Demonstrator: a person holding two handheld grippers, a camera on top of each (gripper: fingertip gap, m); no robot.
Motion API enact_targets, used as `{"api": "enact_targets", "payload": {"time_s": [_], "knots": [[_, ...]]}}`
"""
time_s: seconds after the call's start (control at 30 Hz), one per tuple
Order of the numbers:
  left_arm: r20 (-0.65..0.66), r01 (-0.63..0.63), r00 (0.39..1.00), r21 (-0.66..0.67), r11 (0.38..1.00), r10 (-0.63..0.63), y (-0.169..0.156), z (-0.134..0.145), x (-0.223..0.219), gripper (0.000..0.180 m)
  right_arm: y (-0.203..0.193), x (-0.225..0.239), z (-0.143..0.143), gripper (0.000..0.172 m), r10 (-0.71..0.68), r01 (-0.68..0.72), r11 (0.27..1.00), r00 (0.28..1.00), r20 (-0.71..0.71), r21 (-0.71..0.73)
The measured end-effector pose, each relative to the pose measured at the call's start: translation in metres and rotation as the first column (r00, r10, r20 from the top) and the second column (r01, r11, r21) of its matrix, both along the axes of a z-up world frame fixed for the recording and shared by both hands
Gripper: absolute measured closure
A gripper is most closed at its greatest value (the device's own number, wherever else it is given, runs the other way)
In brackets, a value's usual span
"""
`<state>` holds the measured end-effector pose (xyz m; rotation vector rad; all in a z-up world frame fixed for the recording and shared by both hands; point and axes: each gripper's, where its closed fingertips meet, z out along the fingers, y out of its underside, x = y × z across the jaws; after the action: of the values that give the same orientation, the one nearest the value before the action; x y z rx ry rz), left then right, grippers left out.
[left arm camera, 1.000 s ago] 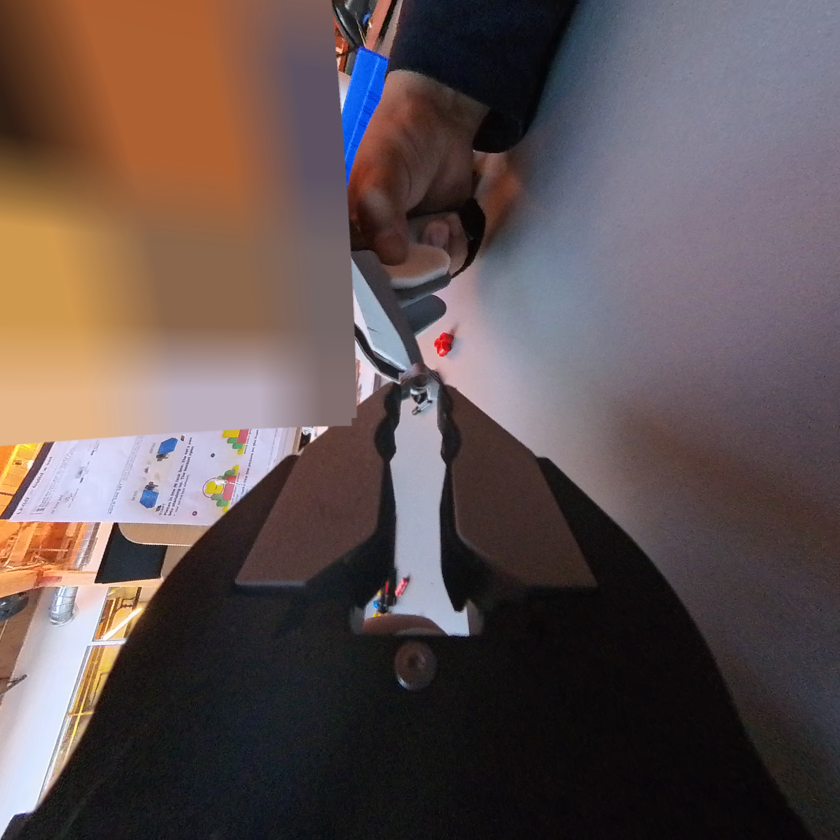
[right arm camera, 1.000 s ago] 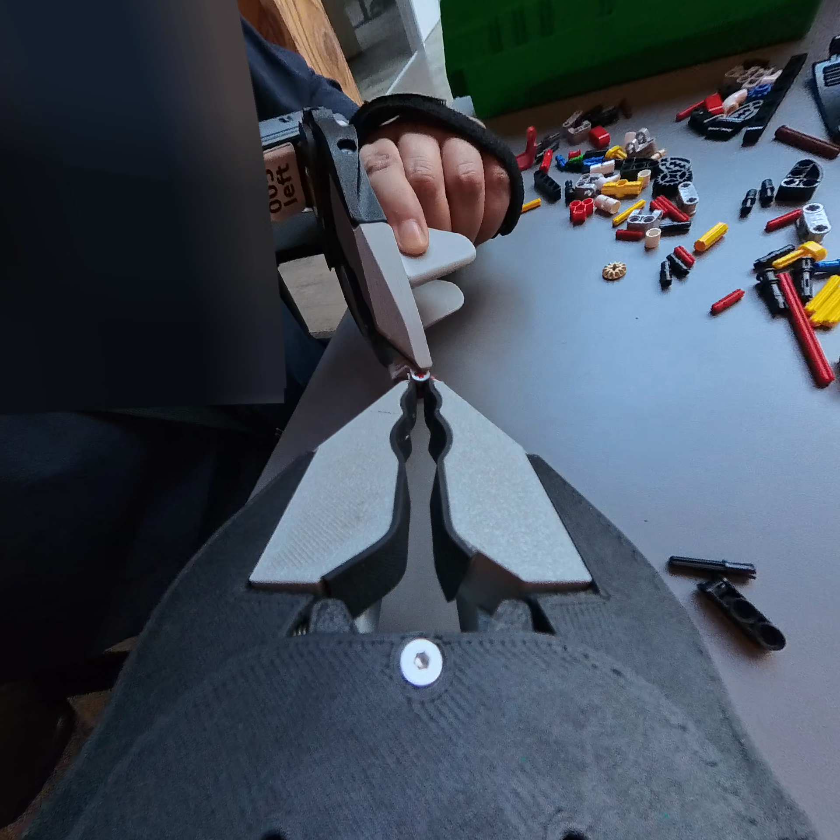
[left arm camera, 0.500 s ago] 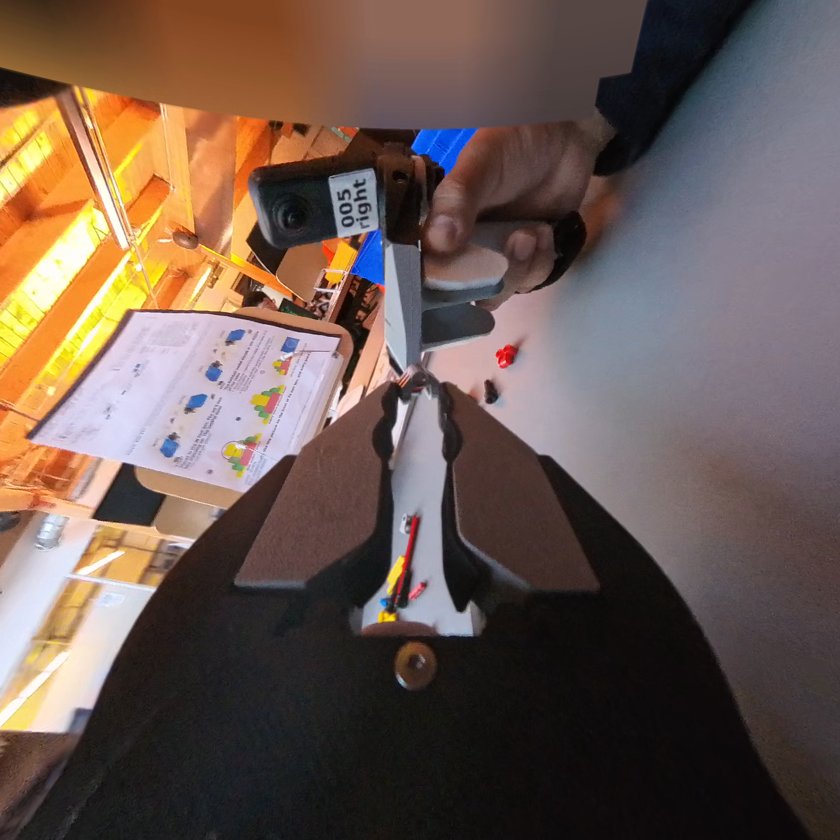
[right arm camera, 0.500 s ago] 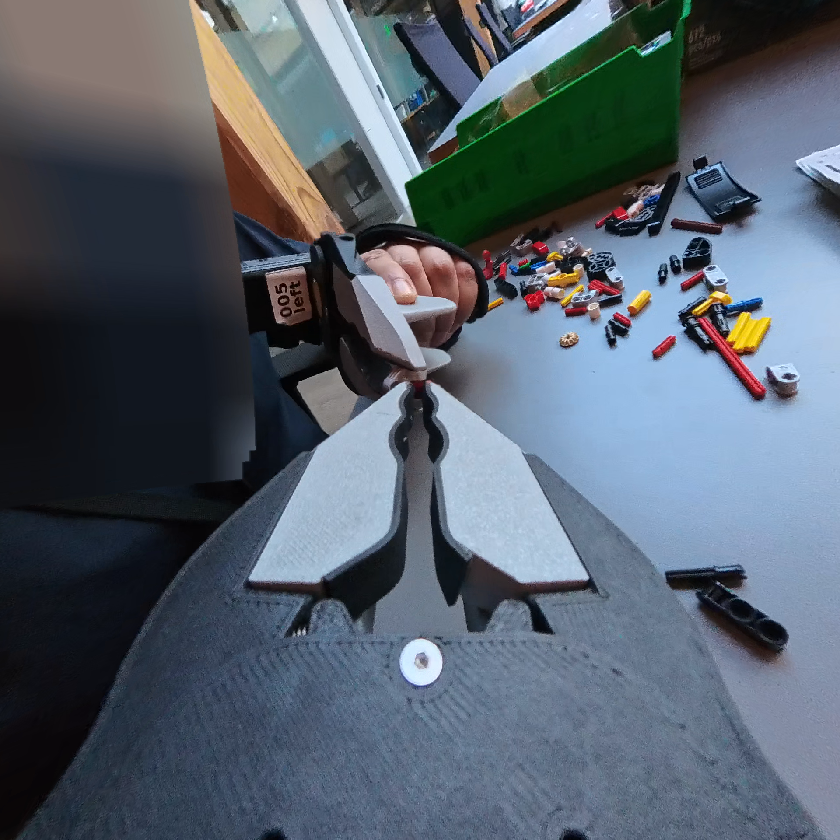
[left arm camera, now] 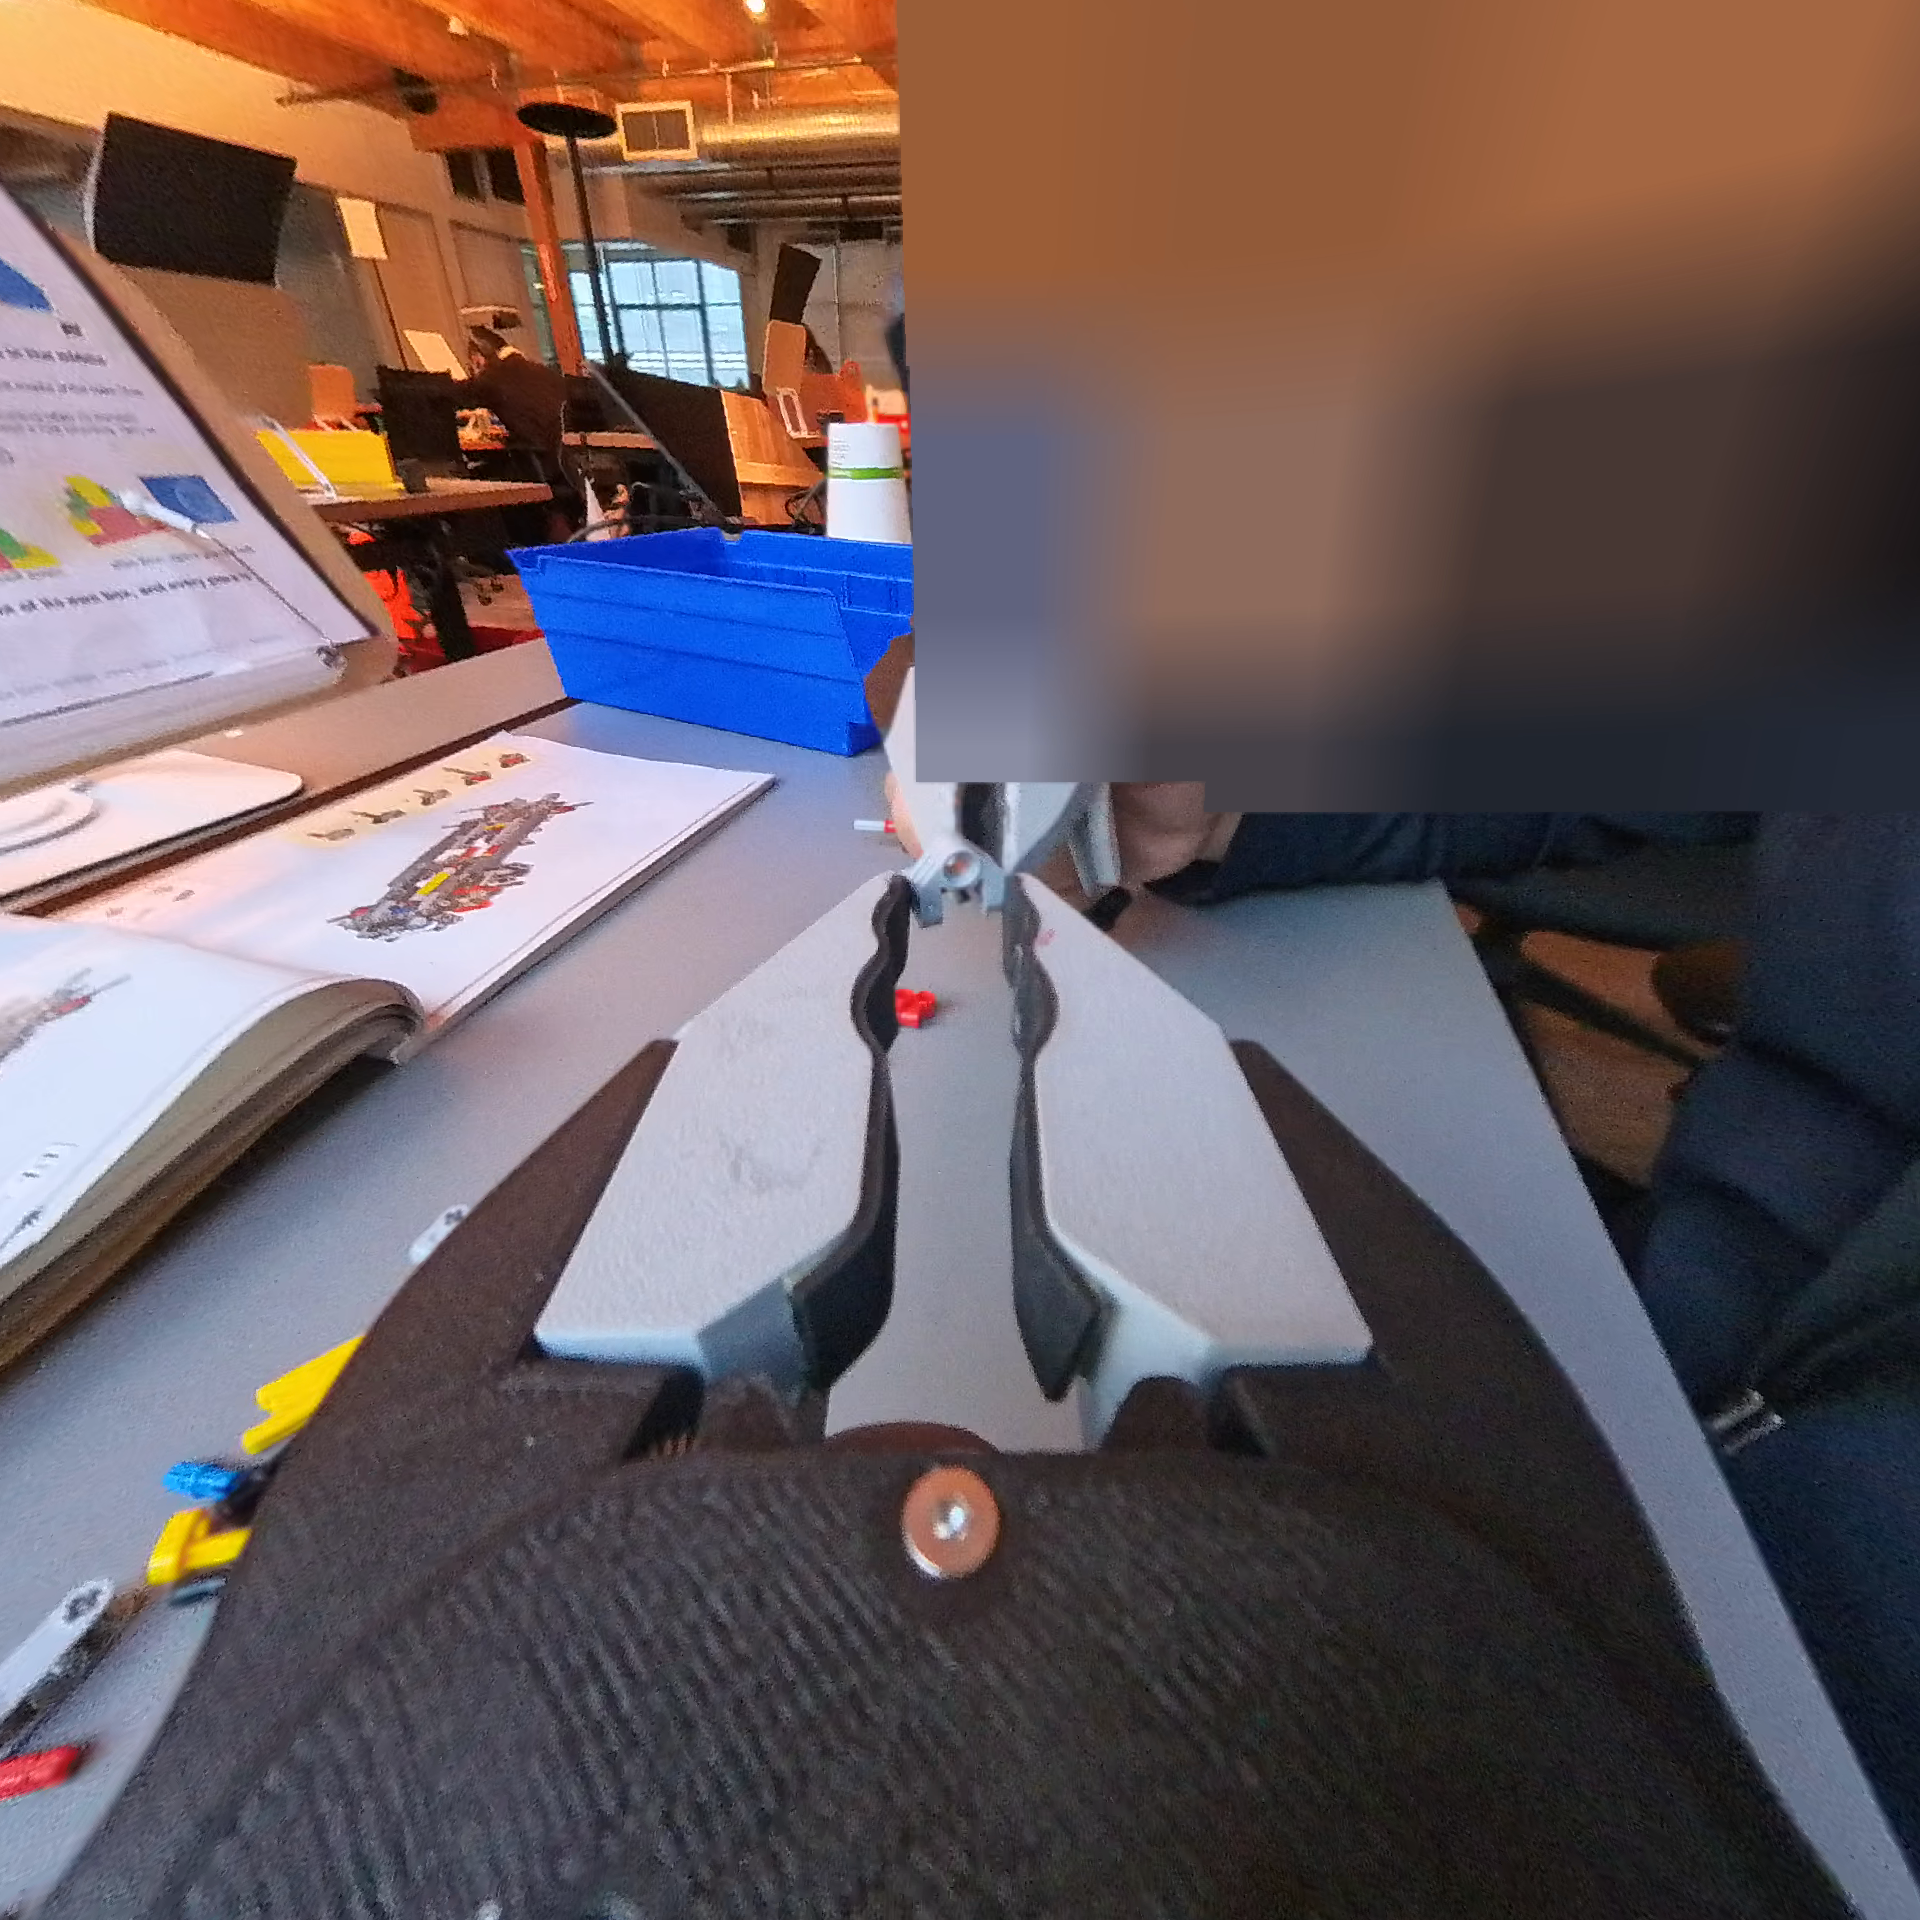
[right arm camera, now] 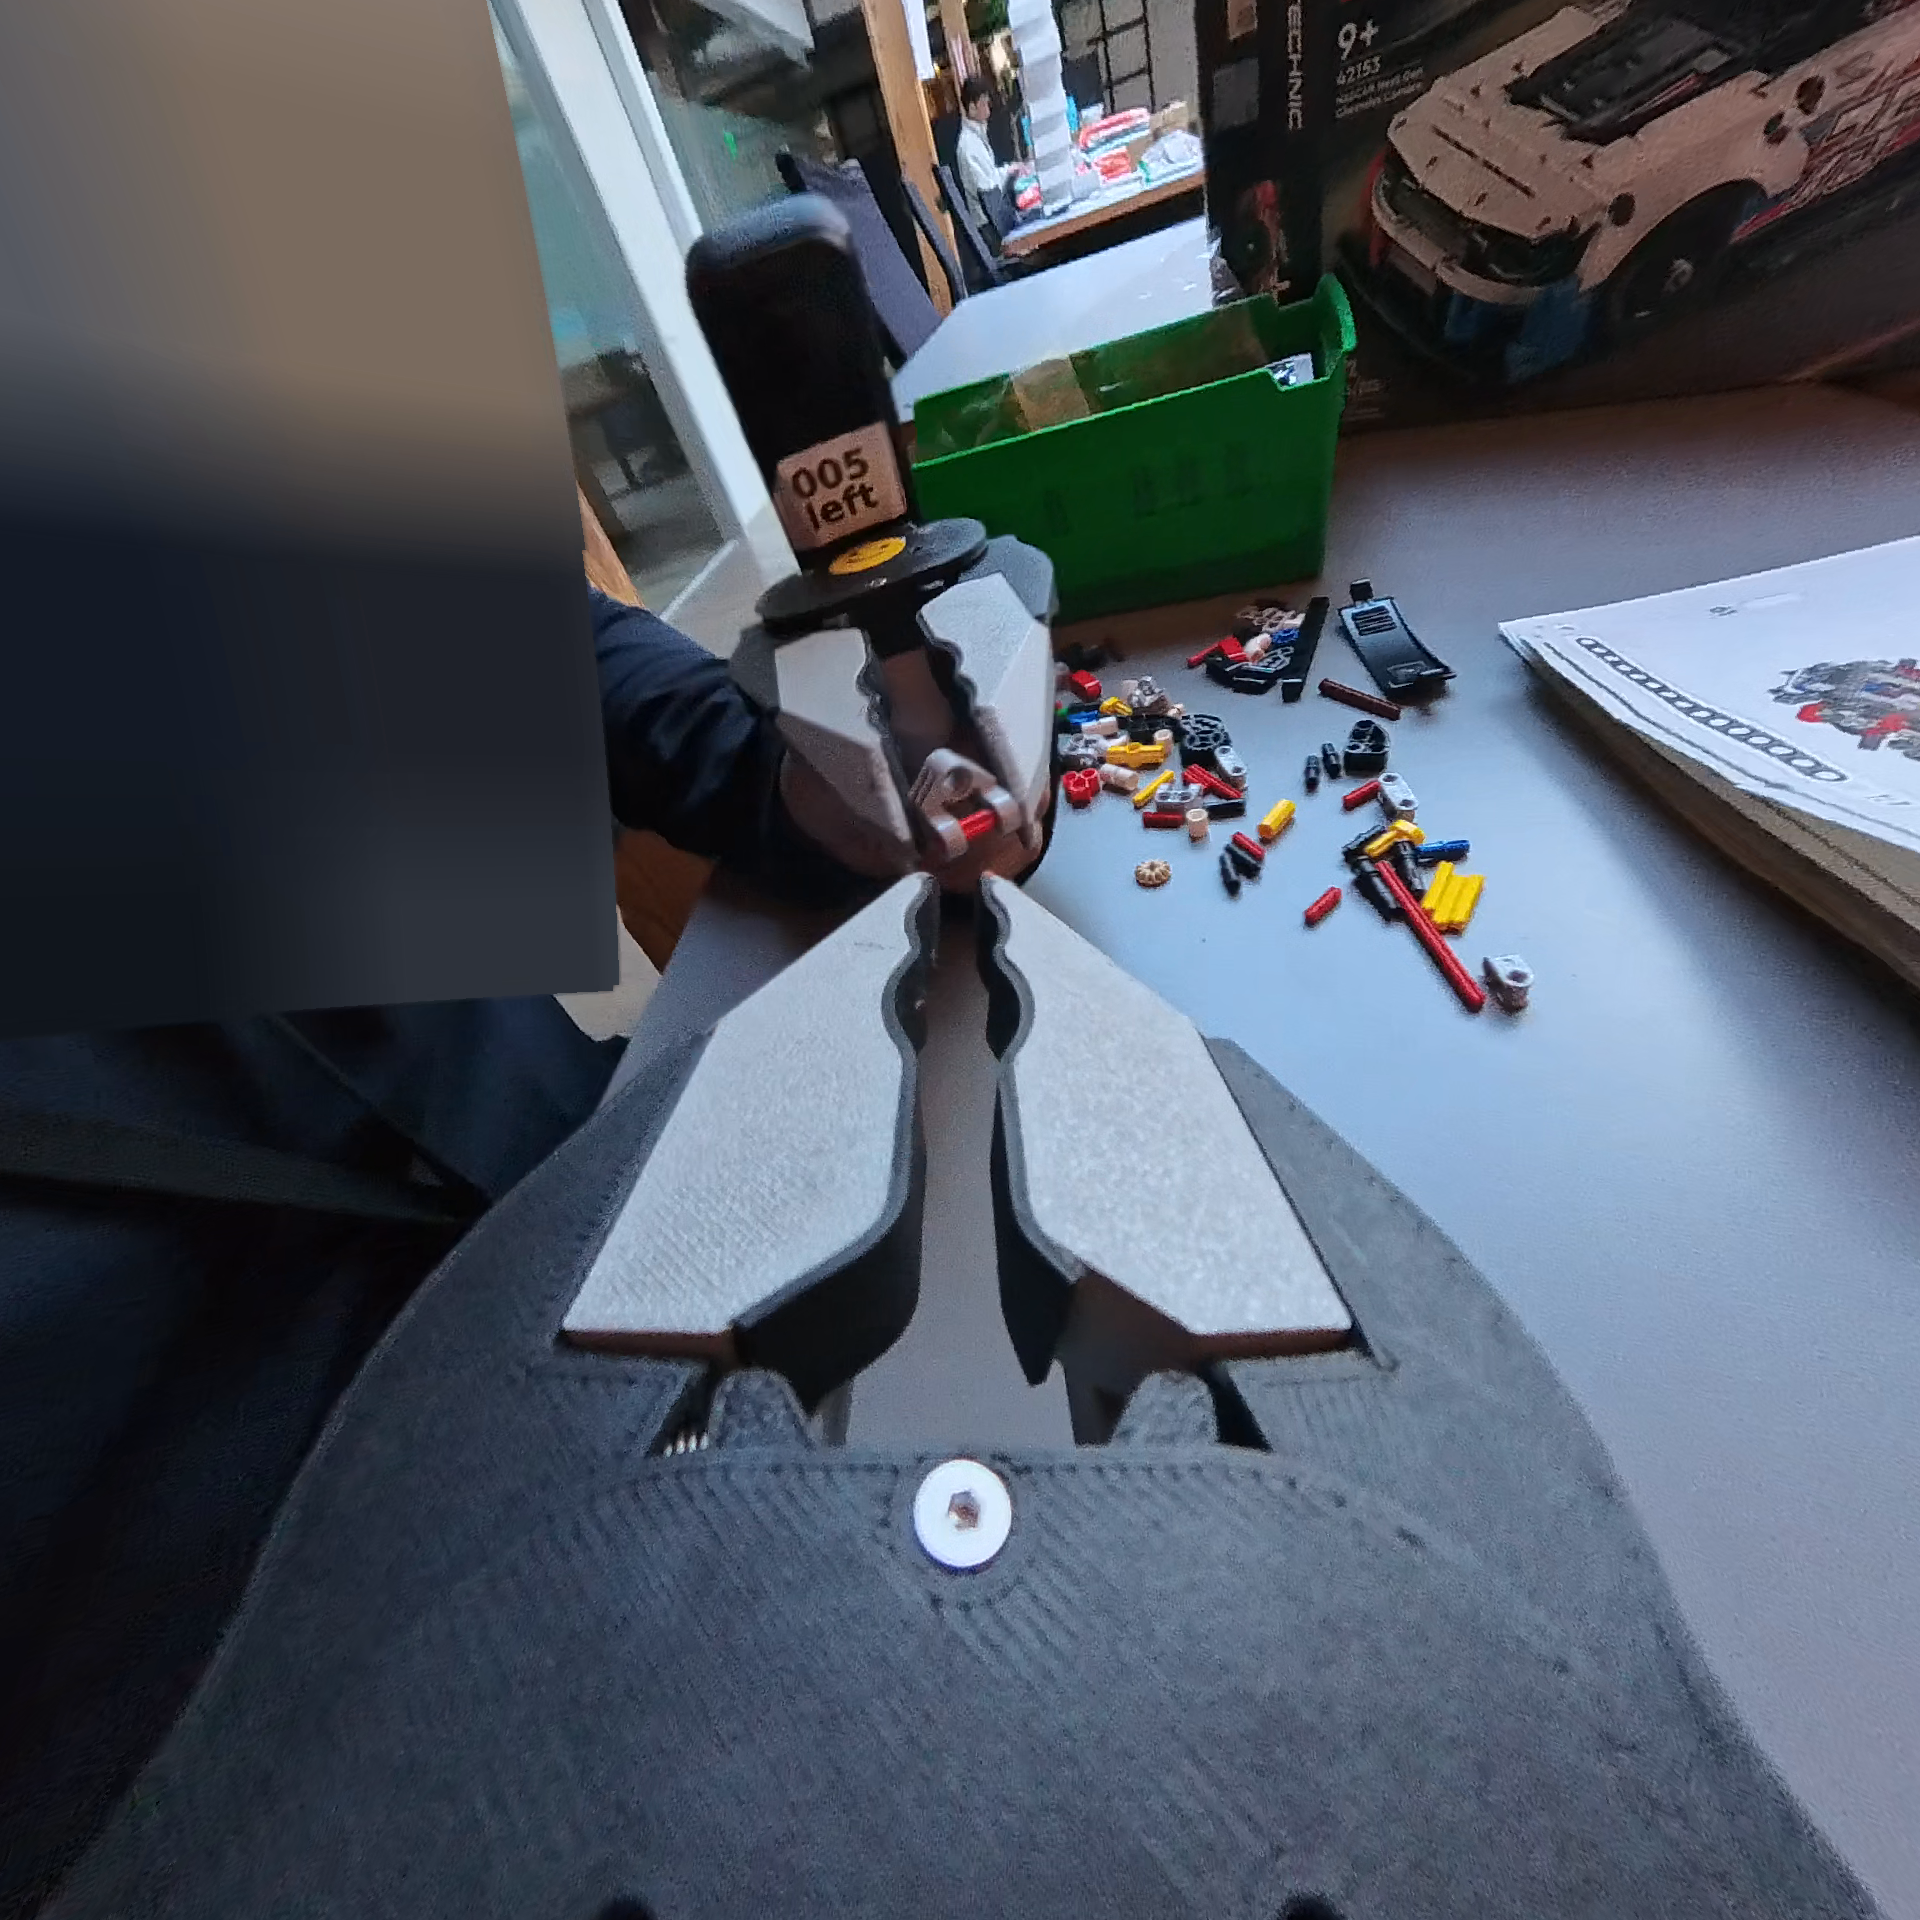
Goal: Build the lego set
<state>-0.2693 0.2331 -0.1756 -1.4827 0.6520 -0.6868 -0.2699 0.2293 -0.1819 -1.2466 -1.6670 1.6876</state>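
While left claw (left arm camera: 956,899) clamps grey connector (left arm camera: 948,876), label (right arm camera: 840,492) shows.

Grey wedge fingers (right arm camera: 790,1143), black wavy pads, black ribbed body, silver screw (right arm camera: 961,1512), navy sleeve (right arm camera: 675,727).

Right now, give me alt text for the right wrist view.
The left gripper holds a grey connector piece with a red pin, just beyond the right gripper. Small coloured building pieces litter the grey table.

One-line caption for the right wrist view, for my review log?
Left gripper holds a grey connector with a red pin just beyond the right gripper, beside loose parts and a green bin.
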Motion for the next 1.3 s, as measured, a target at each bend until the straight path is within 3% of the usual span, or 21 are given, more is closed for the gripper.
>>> {"api": "enact_targets", "payload": {"time_s": [0.3, 0.57, 0.67, 0.73, 0.8, 0.93, 1.07, 1.3], "knots": [[0.077, 0.044, 0.996, -0.078, 0.996, -0.038, 0.001, 0.000, 0.007, 0.165, 0.005, 0.001, 0.003, 0.163, -0.029, 0.029, 1.000, 0.999, -0.028, 0.011], [0.135, 0.057, 0.990, -0.128, 0.990, -0.040, 0.004, 0.000, 0.006, 0.164, 0.008, 0.001, -0.002, 0.167, -0.083, 0.096, 0.970, 0.994, -0.067, 0.222], [0.126, 0.062, 0.991, -0.120, 0.991, -0.047, 0.003, 0.000, 0.007, 0.164, 0.003, 0.001, -0.005, 0.164, -0.055, 0.065, 0.978, 0.997, -0.055, 0.197], [0.042, 0.049, 0.998, -0.058, 0.997, -0.047, 0.001, -0.001, 0.010, 0.165, 0.001, 0.003, -0.001, 0.158, -0.016, 0.019, 0.997, 0.999, -0.040, 0.080], [-0.154, 0.008, 0.988, 0.058, 0.998, 0.001, 0.000, -0.009, 0.012, 0.165, 0.000, 0.008, 0.006, 0.156, 0.045, -0.047, 0.996, 0.998, -0.031, -0.072], [-0.474, 0.009, 0.869, 0.297, 0.955, 0.139, -0.005, -0.023, 0.020, 0.164, 0.008, 0.008, 0.000, 0.164, 0.078, -0.063, 0.965, 0.996, 0.049, -0.254], [-0.574, 0.017, 0.774, 0.439, 0.898, 0.266, -0.005, -0.023, 0.023, 0.164, -0.006, 0.009, -0.014, 0.165, 0.135, -0.111, 0.974, 0.985, 0.110, -0.197], [-0.615, 0.021, 0.721, 0.478, 0.878, 0.318, -0.004, -0.027, 0.022, 0.164, -0.007, 0.010, -0.017, 0.170, 0.136, -0.119, 0.982, 0.984, 0.111, -0.147]]}}
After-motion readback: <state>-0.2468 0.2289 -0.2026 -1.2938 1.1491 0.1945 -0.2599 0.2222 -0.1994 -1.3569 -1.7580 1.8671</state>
